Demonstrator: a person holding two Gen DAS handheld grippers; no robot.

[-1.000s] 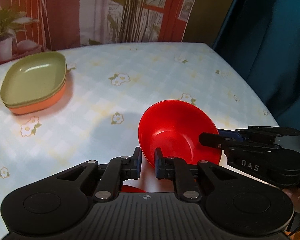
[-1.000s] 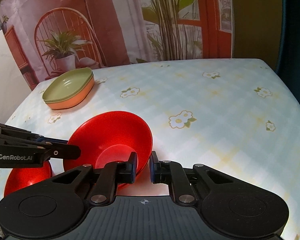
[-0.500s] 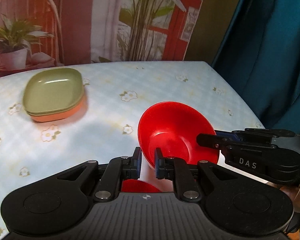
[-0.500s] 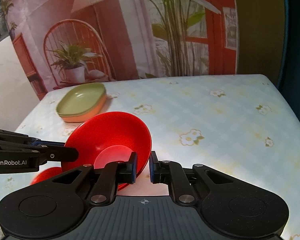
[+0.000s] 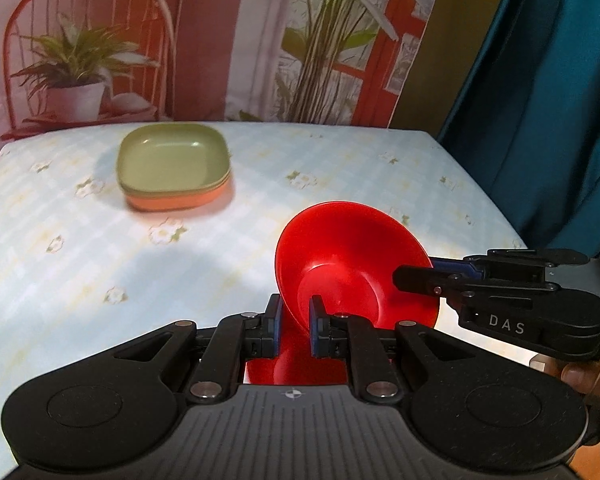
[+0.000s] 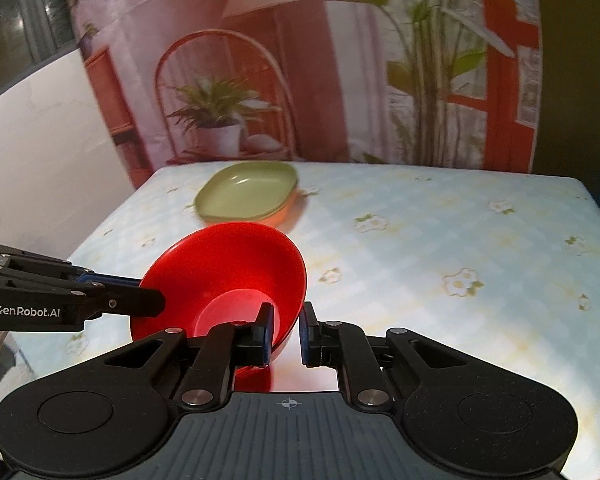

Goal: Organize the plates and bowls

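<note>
Both grippers hold one red bowl [image 5: 352, 268] by opposite rims, lifted above the table and tilted. My left gripper [image 5: 293, 326] is shut on its near-left rim. My right gripper [image 6: 285, 330] is shut on the bowl [image 6: 227, 276] at its right rim. A second red bowl [image 5: 295, 364] sits below, mostly hidden behind the left gripper; a sliver of it shows in the right wrist view [image 6: 255, 380]. A green square plate [image 5: 171, 160] lies stacked on an orange plate [image 5: 175, 200] at the far left of the table. That stack also shows in the right wrist view [image 6: 245, 192].
The table wears a pale floral cloth [image 5: 79, 260]. A printed backdrop with a chair and plants [image 5: 87, 52] hangs behind it. A blue curtain [image 5: 540, 100] hangs on the right, by the table's right edge.
Both grippers have risen with the red bowl and pulled back. The plate stack now looks farther away, and more of the backdrop is in view.
</note>
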